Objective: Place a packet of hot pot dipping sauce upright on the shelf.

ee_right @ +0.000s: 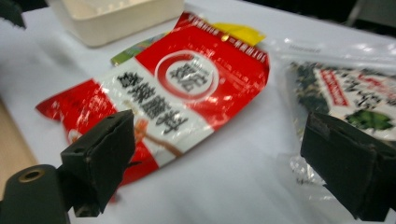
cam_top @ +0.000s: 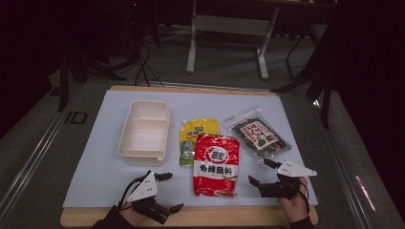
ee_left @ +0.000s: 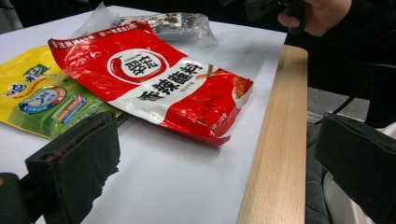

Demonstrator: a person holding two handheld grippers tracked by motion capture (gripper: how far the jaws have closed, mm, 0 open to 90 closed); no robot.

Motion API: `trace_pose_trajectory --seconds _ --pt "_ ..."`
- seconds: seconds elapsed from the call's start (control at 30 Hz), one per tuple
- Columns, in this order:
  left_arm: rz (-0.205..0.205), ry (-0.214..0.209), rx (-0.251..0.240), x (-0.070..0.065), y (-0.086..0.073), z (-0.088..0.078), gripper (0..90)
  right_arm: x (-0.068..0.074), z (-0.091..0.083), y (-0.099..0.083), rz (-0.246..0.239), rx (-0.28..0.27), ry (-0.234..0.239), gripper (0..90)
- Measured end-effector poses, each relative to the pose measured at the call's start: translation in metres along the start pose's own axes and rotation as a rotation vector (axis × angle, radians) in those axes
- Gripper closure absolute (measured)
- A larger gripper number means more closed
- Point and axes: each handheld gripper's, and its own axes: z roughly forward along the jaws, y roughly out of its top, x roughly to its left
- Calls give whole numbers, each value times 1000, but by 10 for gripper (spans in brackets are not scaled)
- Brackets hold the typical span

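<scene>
High view: left claw (cam_top: 170,192) low at the near left of the bench (cam_top: 90,181), jaws spread apart, nothing between them, pointing right toward the red packet (cam_top: 216,164). Right claw (cam_top: 261,171) at the near right, jaws likewise wide apart and empty, pointing left at the same packet, just beside its right edge without touching. Red packet flat on the white sheet near the middle of the bench, between the two claws, its upper left corner lying over the yellow packet (cam_top: 195,134). Clear bag of dark seaweed (cam_top: 258,132) to the right of both, a little apart from the red packet. Cream two-compartment tray (cam_top: 143,149) at the left, beside the yellow packet.

Left gripper view: red packet (ee_left: 154,81) ahead of the open jaws, resting partly on the yellow packet (ee_left: 32,95), wooden bench edge (ee_left: 280,140) at the right.

Right gripper view: red packet (ee_right: 187,88) ahead of the left jaw, seaweed bag (ee_right: 355,98) beyond the right jaw, slightly blurred.
</scene>
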Motion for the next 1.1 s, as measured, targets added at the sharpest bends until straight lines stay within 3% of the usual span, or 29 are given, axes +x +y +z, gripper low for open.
trace_pose_trajectory --seconds 0.4,0.57,0.77,1.1 --pt "-2 0 0 0 0 0 12 0 7 38 -75 -6 19 99" --pt "-8 -1 -1 0 0 0 12 -7 18 52 -49 -22 37 98" --pt "-7 -2 -2 0 0 0 12 -15 37 63 -55 -11 43 98" --pt "-1 -4 3 -1 0 0 12 -25 64 70 -66 51 34 100"
